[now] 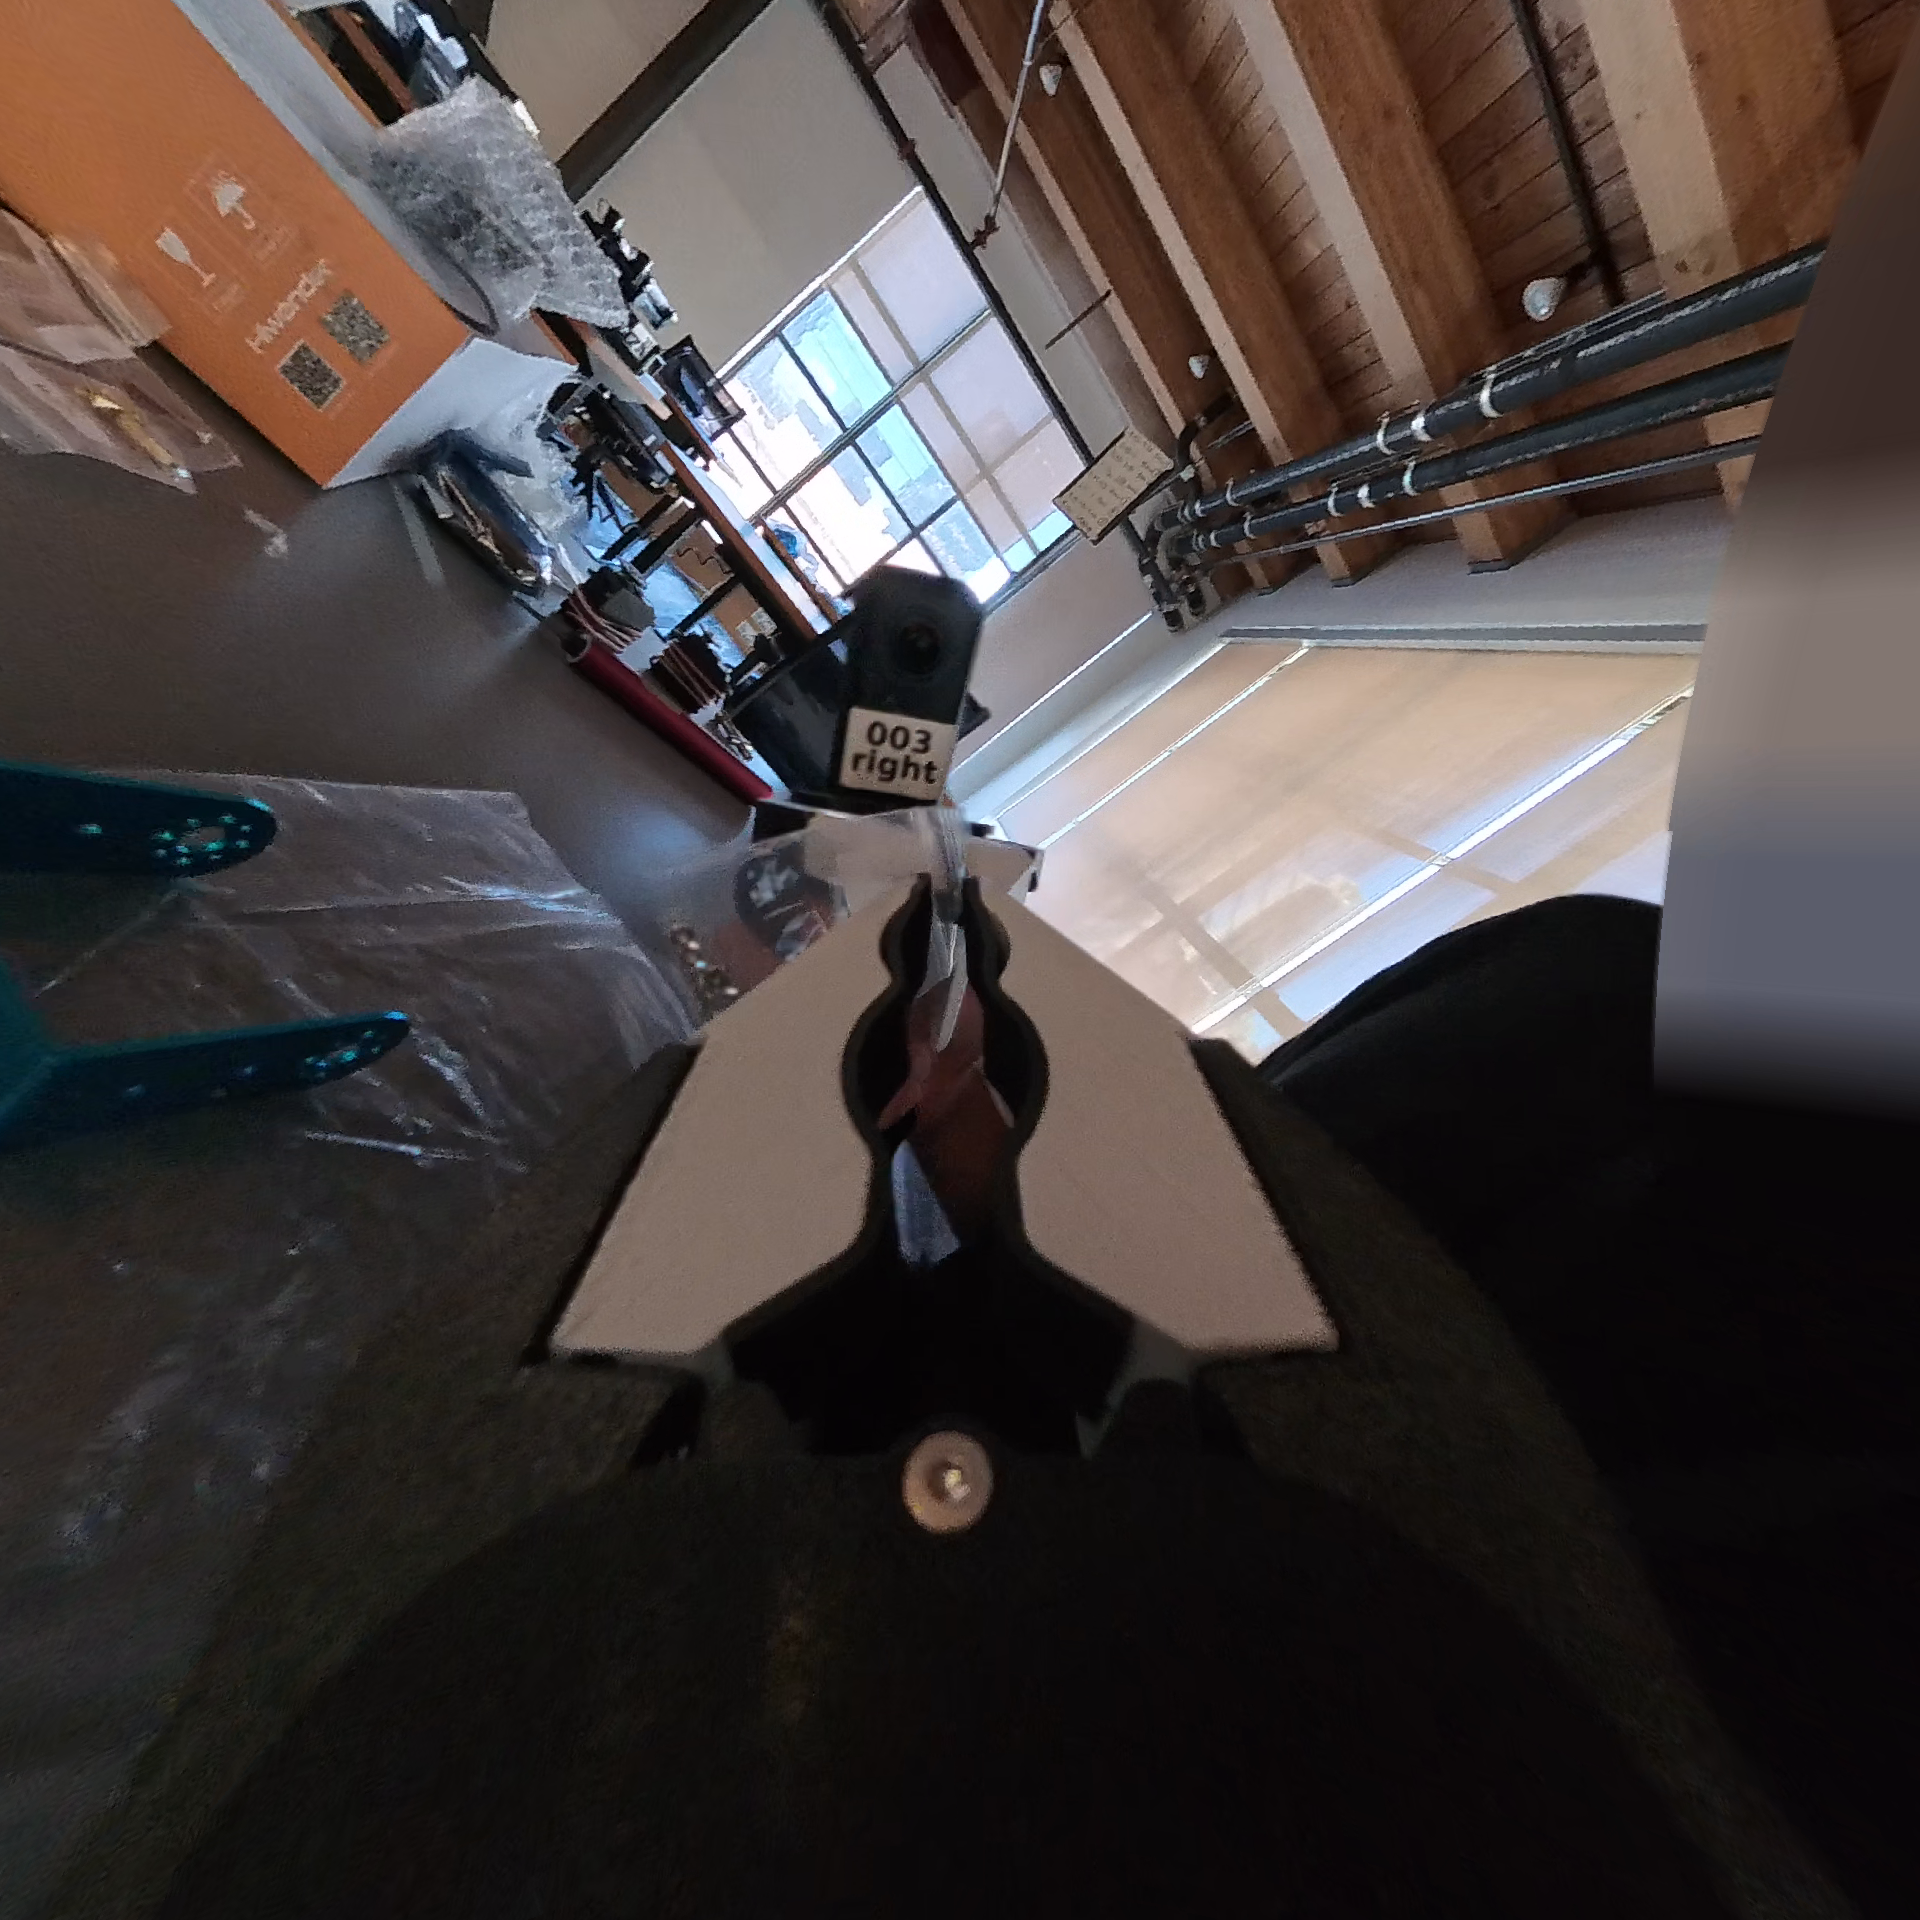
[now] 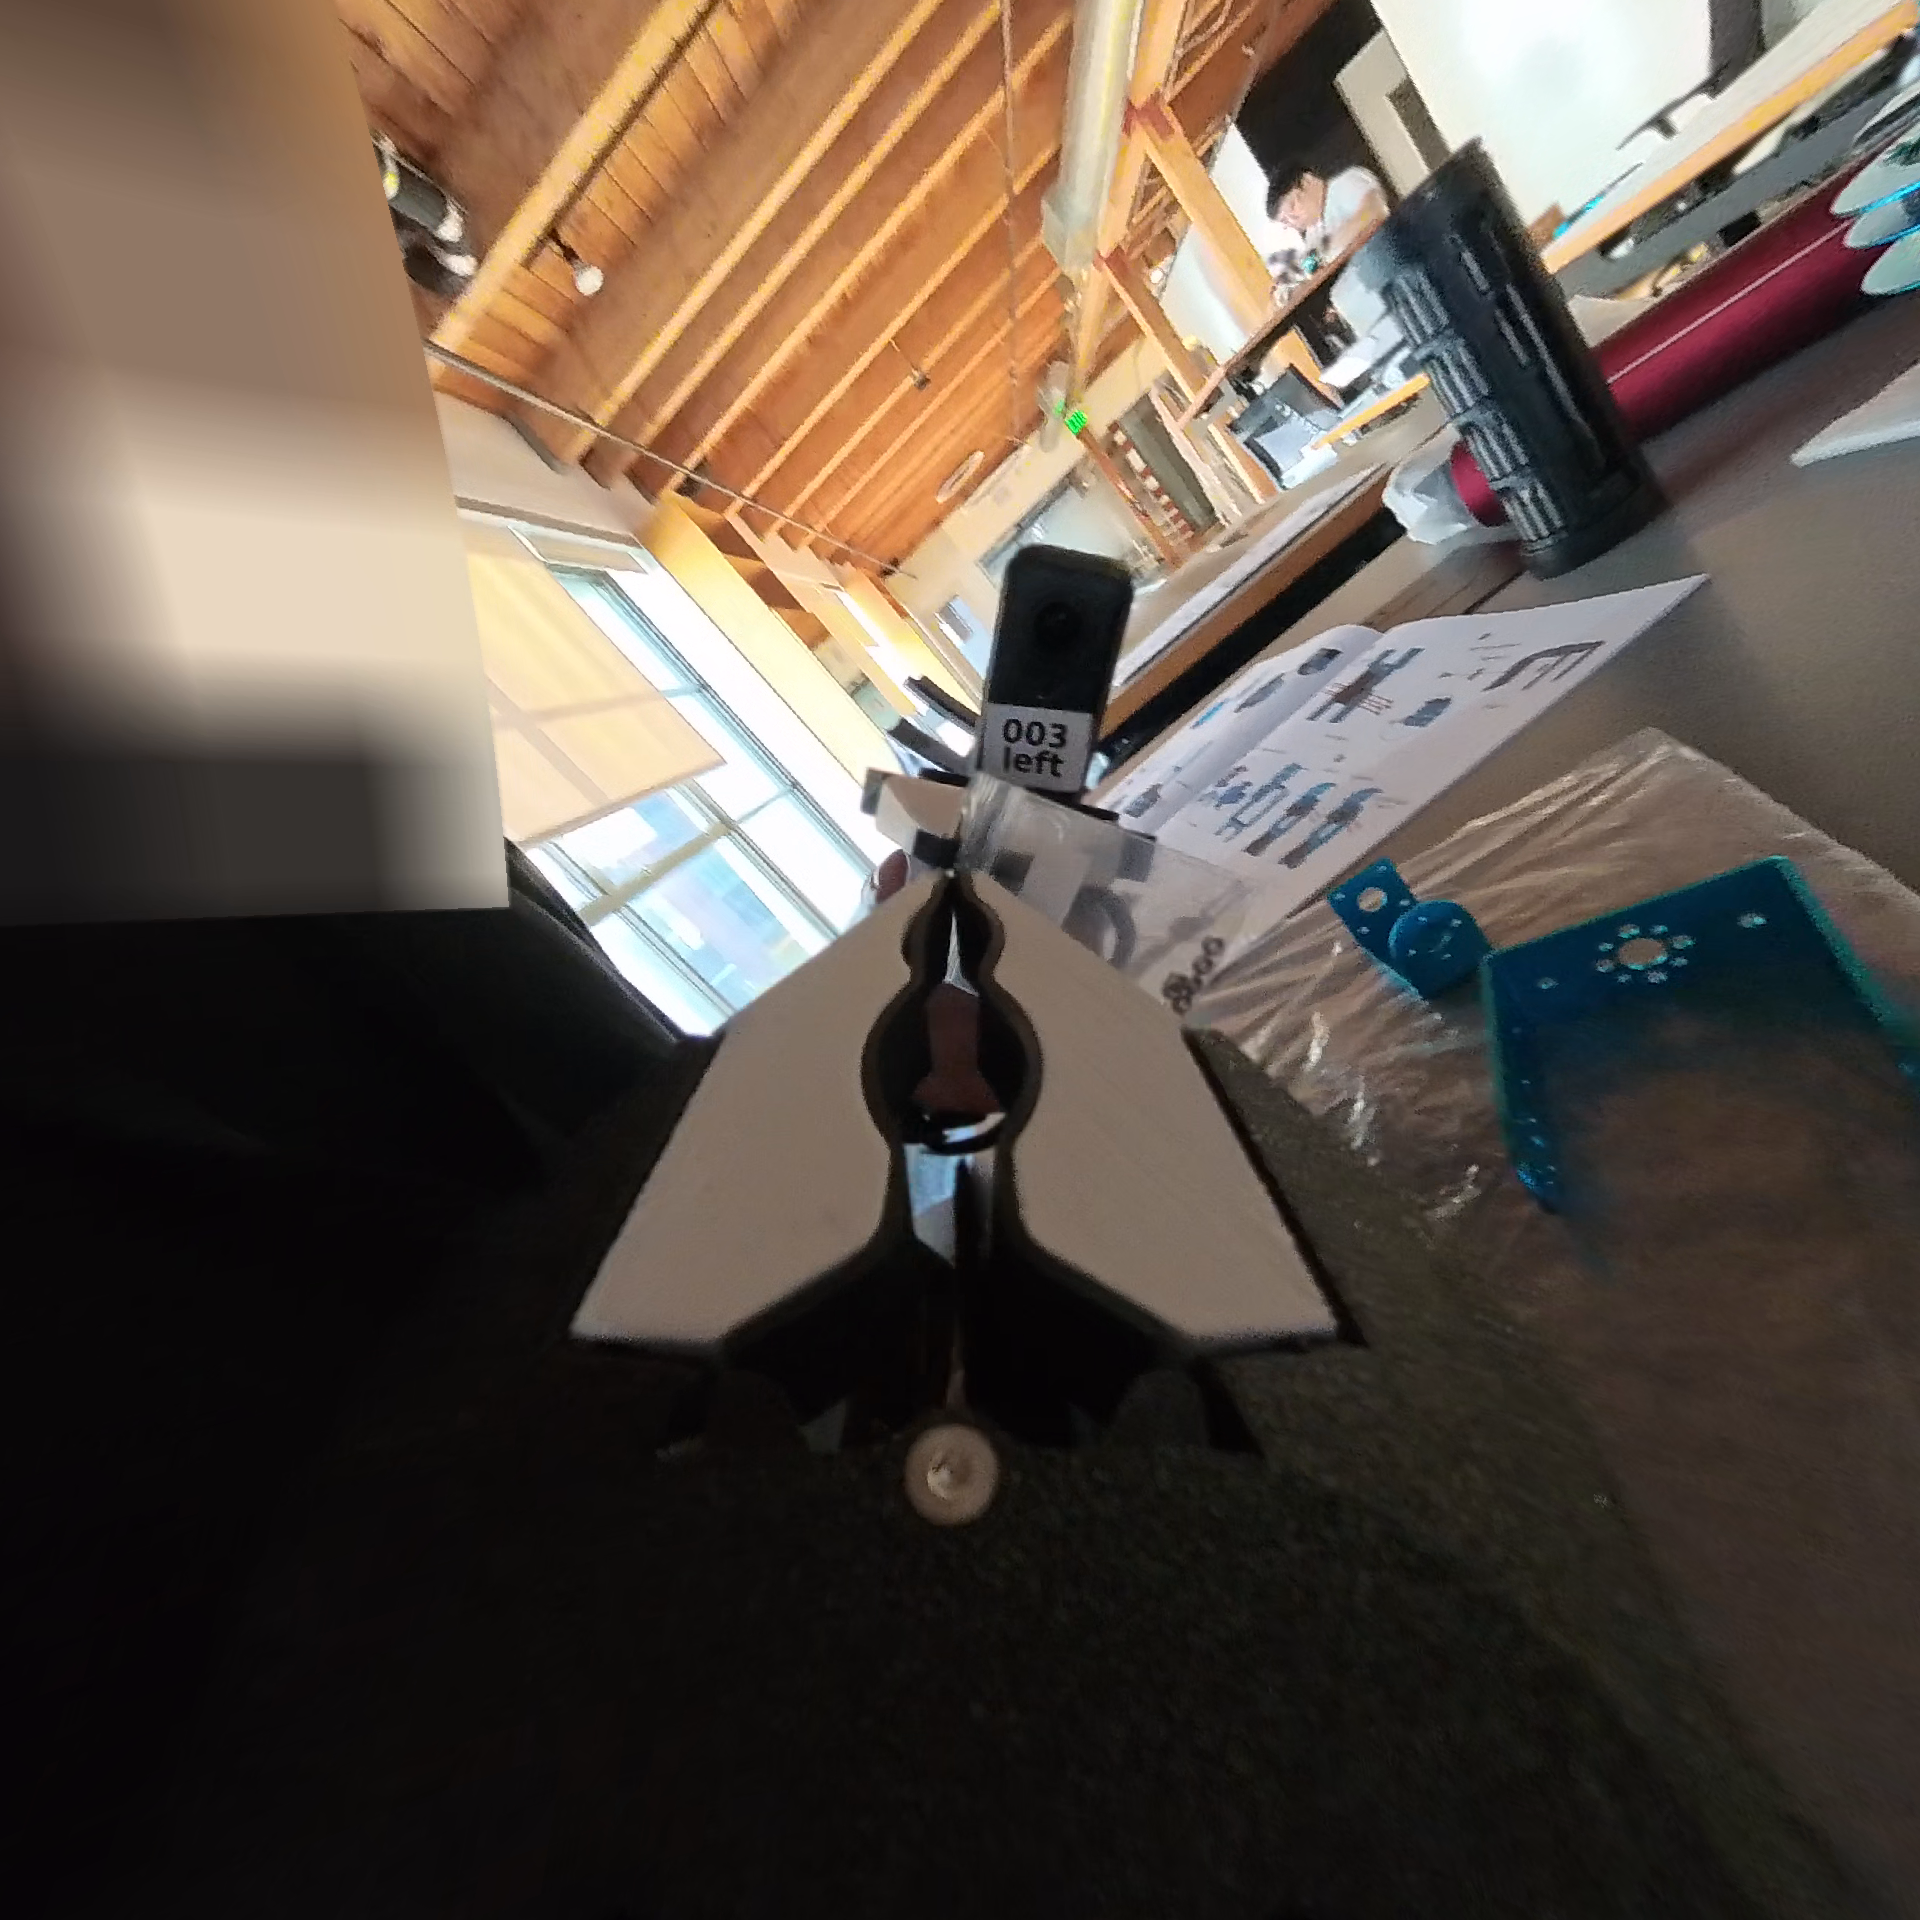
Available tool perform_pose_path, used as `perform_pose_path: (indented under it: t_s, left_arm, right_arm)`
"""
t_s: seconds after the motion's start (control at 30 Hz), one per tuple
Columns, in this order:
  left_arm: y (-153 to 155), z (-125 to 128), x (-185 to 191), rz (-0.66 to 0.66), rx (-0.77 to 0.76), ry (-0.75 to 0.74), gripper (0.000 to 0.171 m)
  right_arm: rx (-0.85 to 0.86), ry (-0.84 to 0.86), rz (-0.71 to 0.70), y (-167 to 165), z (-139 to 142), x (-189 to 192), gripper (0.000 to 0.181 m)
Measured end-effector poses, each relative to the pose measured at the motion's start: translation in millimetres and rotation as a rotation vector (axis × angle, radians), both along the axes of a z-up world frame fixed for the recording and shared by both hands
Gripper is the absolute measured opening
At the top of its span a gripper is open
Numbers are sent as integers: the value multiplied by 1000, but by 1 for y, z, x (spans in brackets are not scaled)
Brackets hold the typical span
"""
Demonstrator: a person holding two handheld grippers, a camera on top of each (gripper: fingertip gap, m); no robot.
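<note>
My left gripper (image 1: 943, 896) is shut, with a thin clear plastic bag (image 1: 940, 1003) pinched along the gap between its white fingers (image 1: 748, 1174). Straight ahead, tip to tip, is the right gripper, with its black camera (image 1: 914, 644) above it. In the right wrist view my right gripper (image 2: 951, 888) is shut on the same clear bag (image 2: 1013, 823); a small dark ring (image 2: 951, 1127) shows between its fingers. The left gripper's camera (image 2: 1055, 634) faces it. Both are held above the table.
Blue metal brackets (image 1: 156, 831) (image 2: 1683, 997) lie on a clear plastic sheet (image 2: 1455, 914) on the grey table (image 1: 312, 644). A printed sheet (image 2: 1403, 707) lies behind them. A black mesh cylinder (image 2: 1496, 364), an orange box (image 1: 208, 208) and bubble wrap (image 1: 468, 187) stand farther back. A person (image 2: 1320, 208) is in the distance. The tips of both grippers are at nearly the same place. Left tips and right tips are each some 40 cm from the black mesh cylinder (image 2: 1496, 364).
</note>
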State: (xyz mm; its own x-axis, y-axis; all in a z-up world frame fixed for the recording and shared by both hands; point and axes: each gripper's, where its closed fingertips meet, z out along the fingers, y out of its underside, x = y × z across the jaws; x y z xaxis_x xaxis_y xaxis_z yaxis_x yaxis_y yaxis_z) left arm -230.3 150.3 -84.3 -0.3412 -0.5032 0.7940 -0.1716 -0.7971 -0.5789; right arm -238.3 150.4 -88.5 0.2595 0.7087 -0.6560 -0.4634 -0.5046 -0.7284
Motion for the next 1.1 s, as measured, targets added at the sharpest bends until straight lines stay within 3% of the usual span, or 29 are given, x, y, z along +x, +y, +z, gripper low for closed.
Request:
perform_pose_path:
  t_s: [0.27, 0.63, 0.77, 0.8, 0.83, 1.03, 1.1]
  left_arm:
    - [-1, 6, -2, 2, -51, -46, 0]
    - [15, -8, -6, 169, 234, 108, 0]
    - [8, -8, 0, 126, 170, 114, 3]
    - [8, -8, 2, 127, 135, 107, 24]
    - [7, -7, 3, 120, 101, 88, 31]
    - [-2, 3, 3, 83, 63, 15, 26]
    - [0, 2, 2, 85, 51, 22, 17]
  right_arm:
    - [-2, 42, 17, -3, 7, -1, 0]
    - [-54, -94, -159, 14, -8, 19, 0]
    - [-49, -101, -143, 12, -7, 13, 0]
    - [-52, -96, -132, 11, -6, 11, 0]
    - [-56, -83, -116, 10, -5, 8, 0]
    - [-91, -28, -80, 7, -6, 0, 0]
    - [-87, -29, -72, 6, -5, -1, 0]
